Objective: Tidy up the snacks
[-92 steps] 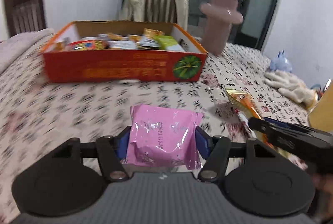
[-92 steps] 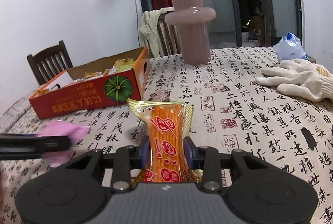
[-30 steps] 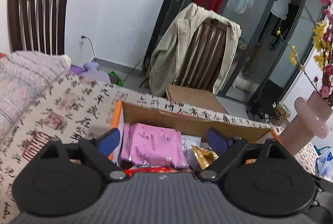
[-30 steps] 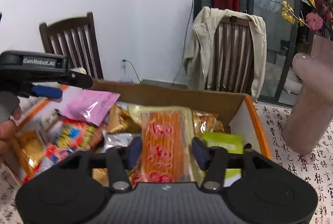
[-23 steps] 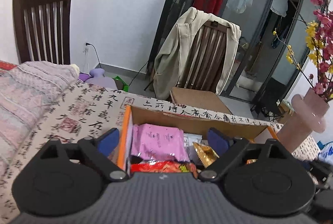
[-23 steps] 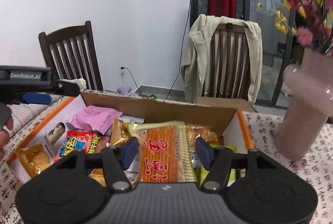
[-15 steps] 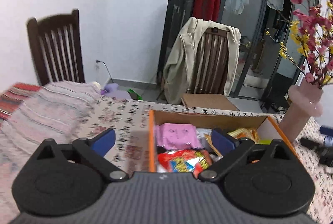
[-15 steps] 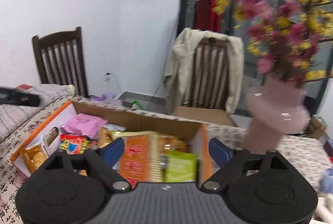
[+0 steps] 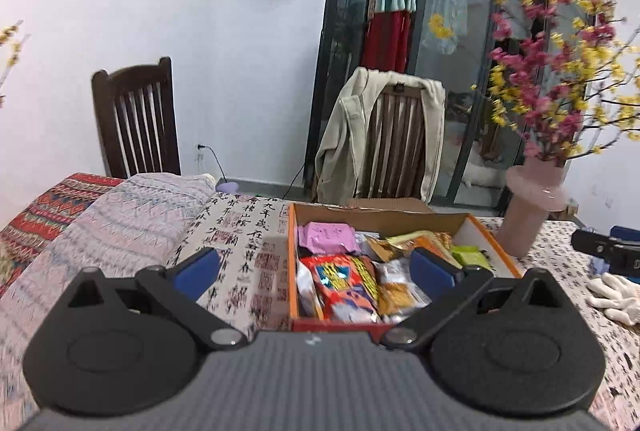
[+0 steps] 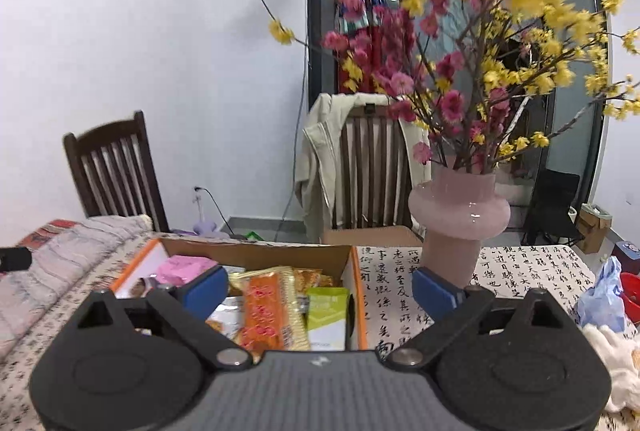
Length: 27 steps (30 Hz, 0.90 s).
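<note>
An orange cardboard box [image 9: 292,263] full of snack packets stands on the calligraphy-print tablecloth. The pink packet [image 9: 326,235] lies at its far left corner, behind a red packet [image 9: 344,283]. In the right wrist view the orange striped packet [image 10: 264,311] lies in the box [image 10: 256,255] beside a green packet [image 10: 326,311]. My left gripper [image 9: 314,267] hangs open above the box's near left edge and holds nothing. The jaws of my right gripper [image 10: 320,287] are opening, wide apart over the box's right end, and nothing is gripped between them.
A pink vase [image 10: 456,223] of red and yellow blossoms stands just right of the box, branches reaching overhead. White gloves [image 9: 612,291] and a blue bag [image 10: 604,299] lie further right. A folded patterned blanket [image 9: 112,215] covers the table's left. Two chairs stand behind.
Both grippers let go of their packets, which now lie in the box, and drew back and upward from it. The right jaws spread much wider; the left ones only slightly.
</note>
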Each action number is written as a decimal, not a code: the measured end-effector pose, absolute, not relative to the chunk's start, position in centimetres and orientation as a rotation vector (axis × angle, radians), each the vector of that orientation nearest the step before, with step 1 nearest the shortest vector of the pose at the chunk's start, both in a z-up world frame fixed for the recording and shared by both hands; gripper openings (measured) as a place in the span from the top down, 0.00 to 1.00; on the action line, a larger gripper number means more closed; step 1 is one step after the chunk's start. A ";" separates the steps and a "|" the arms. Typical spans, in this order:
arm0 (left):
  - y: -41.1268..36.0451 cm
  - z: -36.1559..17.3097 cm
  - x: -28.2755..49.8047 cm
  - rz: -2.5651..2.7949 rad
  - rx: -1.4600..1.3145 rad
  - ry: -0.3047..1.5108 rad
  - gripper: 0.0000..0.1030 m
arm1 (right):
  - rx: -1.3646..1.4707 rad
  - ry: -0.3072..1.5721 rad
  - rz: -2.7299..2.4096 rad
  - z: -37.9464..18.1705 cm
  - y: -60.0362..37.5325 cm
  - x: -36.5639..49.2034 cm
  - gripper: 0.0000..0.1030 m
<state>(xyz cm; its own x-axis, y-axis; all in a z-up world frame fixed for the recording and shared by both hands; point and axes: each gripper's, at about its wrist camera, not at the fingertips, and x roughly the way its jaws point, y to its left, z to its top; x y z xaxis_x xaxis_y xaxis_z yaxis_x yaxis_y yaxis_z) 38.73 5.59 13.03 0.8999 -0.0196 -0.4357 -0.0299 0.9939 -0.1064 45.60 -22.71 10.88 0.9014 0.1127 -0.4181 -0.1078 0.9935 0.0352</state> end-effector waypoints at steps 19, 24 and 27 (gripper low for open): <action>1.3 6.8 10.8 0.038 -0.080 0.318 0.00 | 0.024 0.276 0.226 4.7 -22.0 17.7 0.02; 0.6 5.8 4.0 0.062 -0.006 0.254 0.00 | 0.026 0.252 0.254 3.5 -22.2 9.9 0.01; 0.0 4.7 0.7 0.064 0.037 0.249 0.00 | 0.019 0.255 0.242 2.6 -22.3 5.9 0.01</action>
